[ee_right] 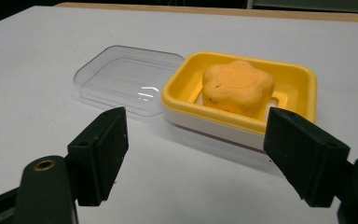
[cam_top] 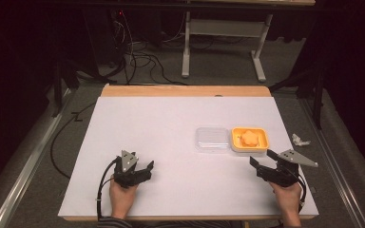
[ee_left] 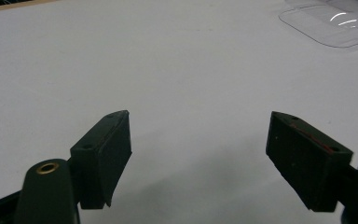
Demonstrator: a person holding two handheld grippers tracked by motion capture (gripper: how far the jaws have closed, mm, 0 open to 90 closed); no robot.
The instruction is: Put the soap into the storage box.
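A yellow soap dish sits on the white table at the right, holding an orange flower-shaped soap. Its clear plastic lid lies flat just left of the dish, touching it. My right gripper is open, a short way in front of the dish, with nothing between its jaws. My left gripper is open over bare table at the near left, pointing toward the lid.
The white table top has a wooden strip along its far edge. A small white scrap lies on the floor off the right edge. Cables and a desk frame stand beyond the table.
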